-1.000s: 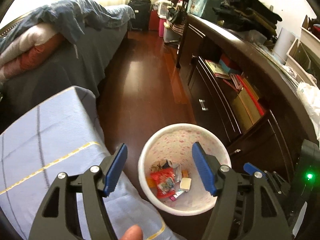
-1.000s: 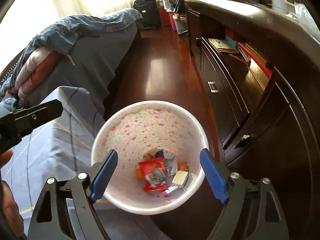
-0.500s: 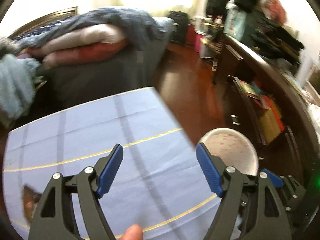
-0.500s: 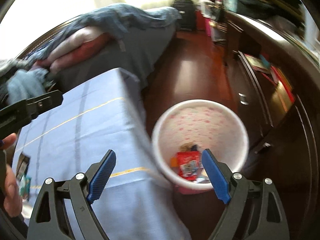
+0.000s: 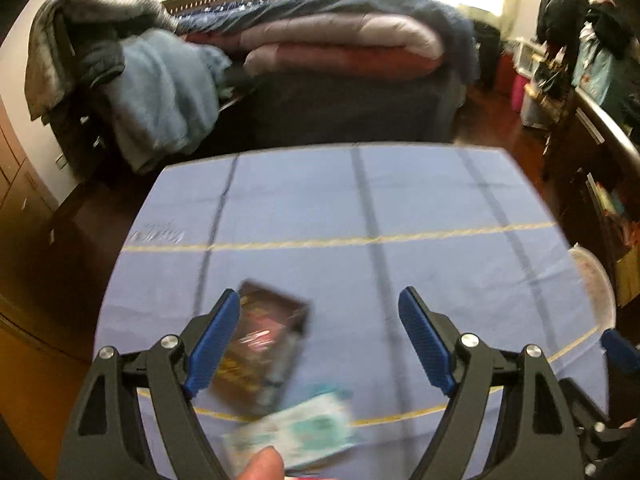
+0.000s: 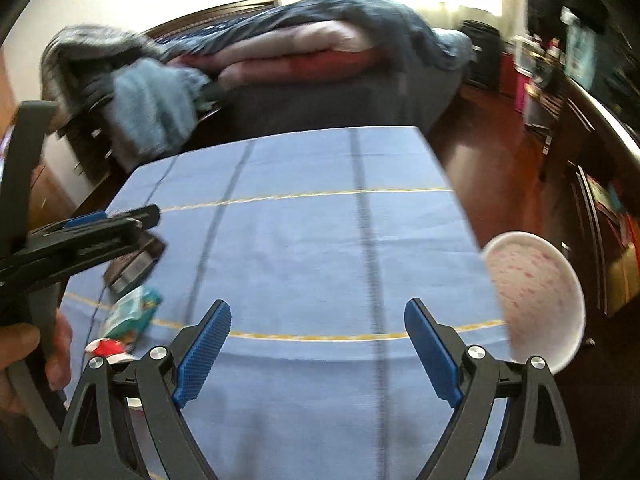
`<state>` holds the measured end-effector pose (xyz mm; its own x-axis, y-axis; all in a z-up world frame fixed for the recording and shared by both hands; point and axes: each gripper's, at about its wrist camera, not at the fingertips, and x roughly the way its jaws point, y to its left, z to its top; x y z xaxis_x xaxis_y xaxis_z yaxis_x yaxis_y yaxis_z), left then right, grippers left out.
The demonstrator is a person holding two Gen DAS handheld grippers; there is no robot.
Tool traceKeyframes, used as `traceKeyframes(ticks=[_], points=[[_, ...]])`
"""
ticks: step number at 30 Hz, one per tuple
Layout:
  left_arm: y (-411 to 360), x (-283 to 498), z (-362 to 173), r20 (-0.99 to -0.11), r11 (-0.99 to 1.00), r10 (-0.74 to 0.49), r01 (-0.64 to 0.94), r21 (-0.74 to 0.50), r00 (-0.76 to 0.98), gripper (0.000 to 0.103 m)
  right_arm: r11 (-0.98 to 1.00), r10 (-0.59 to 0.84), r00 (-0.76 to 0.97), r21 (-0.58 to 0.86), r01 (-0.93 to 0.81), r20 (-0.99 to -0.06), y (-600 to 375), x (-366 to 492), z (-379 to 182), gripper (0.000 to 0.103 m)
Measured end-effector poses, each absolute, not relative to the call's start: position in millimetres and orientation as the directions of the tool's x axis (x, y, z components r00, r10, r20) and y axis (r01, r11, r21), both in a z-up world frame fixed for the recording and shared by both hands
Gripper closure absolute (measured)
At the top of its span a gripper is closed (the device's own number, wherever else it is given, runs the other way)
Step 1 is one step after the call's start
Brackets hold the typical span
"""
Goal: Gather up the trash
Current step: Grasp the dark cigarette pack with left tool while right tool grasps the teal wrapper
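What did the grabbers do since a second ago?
Both swung left, away from the white pink-speckled bin to the blue checked tablecloth. The left gripper now hovers over a dark wrapper and a green-white packet. The right gripper holds nothing. Both stayed open.

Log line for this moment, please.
left gripper: open, over dark packet | right gripper: open, empty | green wrapper on table | bin right

A lived-in bedroom: bed (image 5: 352,92) heaped with quilts (image 5: 340,46), dark wooden dresser (image 5: 600,168), hardwood floor (image 6: 492,160).
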<state>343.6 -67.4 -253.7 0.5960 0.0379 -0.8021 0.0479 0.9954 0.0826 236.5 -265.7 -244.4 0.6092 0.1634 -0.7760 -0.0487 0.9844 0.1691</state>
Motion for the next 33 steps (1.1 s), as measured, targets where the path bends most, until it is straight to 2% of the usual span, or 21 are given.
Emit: traceKeyframes(ticks=[4,8,11,13,18,26,29,31,33], points=[[-37.4,349.0,-271.5,-0.831,0.996,0.048,0.034,0.08,0.554,0.021,0.981,0.19,0.591,0.167,-0.093,-0.784,-238.6,237.9,-246.9,0.015],[-18.3,356.9,-289.5,-0.86,0.999,0.001,0.036,0.023,0.511,0.021,0.98,0.2,0.579,0.155,-0.128,-0.79,-216.6,236.2,-248.8,0.015],[-11.7,363.0,-297.9,-0.868,0.999,-0.024,0.043,-0.004,0.496,0.025,0.979,0.202,0.57,0.145,-0.145,-0.797,-203.4,236.6,-250.8,0.015],[-8.1,363.2,-303.1,-0.869,0.999,-0.032,0.046,-0.011,0.493,0.035,0.978,0.206,0.562,0.142,-0.155,-0.801,-195.5,235.9,-251.7,0.015],[1.9,362.4,-306.4,-0.856,0.998,-0.055,0.036,-0.042,0.514,0.041,0.972,0.218,0.545,0.134,-0.191,-0.809,-174.7,236.3,-252.7,0.015],[43.4,352.7,-294.4,-0.825,0.994,-0.021,-0.076,-0.077,0.565,0.044,0.952,0.285,0.509,0.179,-0.248,-0.812,-141.0,245.2,-255.8,0.015],[56.6,346.9,-286.9,-0.813,0.993,0.001,-0.097,-0.069,0.582,0.044,0.944,0.312,0.482,0.209,-0.257,-0.818,-128.9,251.5,-262.3,0.027],[63.7,345.3,-284.0,-0.808,0.993,0.01,-0.103,-0.062,0.589,0.044,0.939,0.325,0.461,0.223,-0.262,-0.826,-121.2,255.4,-266.9,0.043],[66.5,342.8,-282.3,-0.806,0.992,0.012,-0.105,-0.063,0.592,0.044,0.934,0.336,0.444,0.234,-0.269,-0.831,-114.0,257.8,-270.2,0.051]])
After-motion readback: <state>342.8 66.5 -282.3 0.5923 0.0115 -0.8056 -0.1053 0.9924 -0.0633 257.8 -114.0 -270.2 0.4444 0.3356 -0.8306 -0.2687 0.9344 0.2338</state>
